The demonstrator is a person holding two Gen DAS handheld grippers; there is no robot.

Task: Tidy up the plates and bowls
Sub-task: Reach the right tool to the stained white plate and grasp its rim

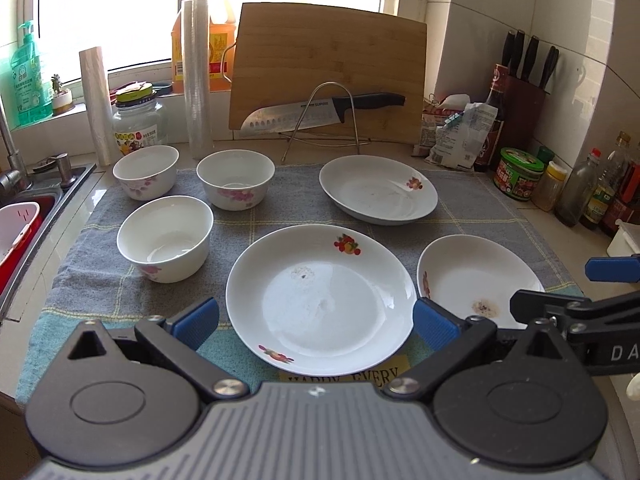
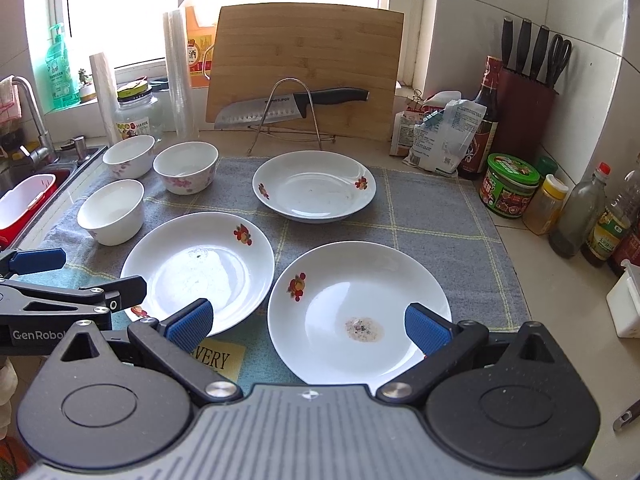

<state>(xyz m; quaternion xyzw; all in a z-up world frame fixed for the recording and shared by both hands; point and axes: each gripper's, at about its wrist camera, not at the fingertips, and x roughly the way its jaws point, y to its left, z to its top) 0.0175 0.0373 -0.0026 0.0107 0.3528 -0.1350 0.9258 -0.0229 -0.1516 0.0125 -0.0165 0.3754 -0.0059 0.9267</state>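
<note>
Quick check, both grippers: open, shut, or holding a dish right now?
Left gripper: open, holding nothing, poised over the near middle plate.
Right gripper: open, holding nothing, above the stained plate.

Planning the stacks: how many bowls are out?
3, all on the towel's left side: far-left bowl near the sink, middle bowl beside it, near bowl in front. None seem hidden.

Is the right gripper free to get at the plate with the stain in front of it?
Probably yes: the right gripper is open over the stained plate, nothing lying between them.
</note>
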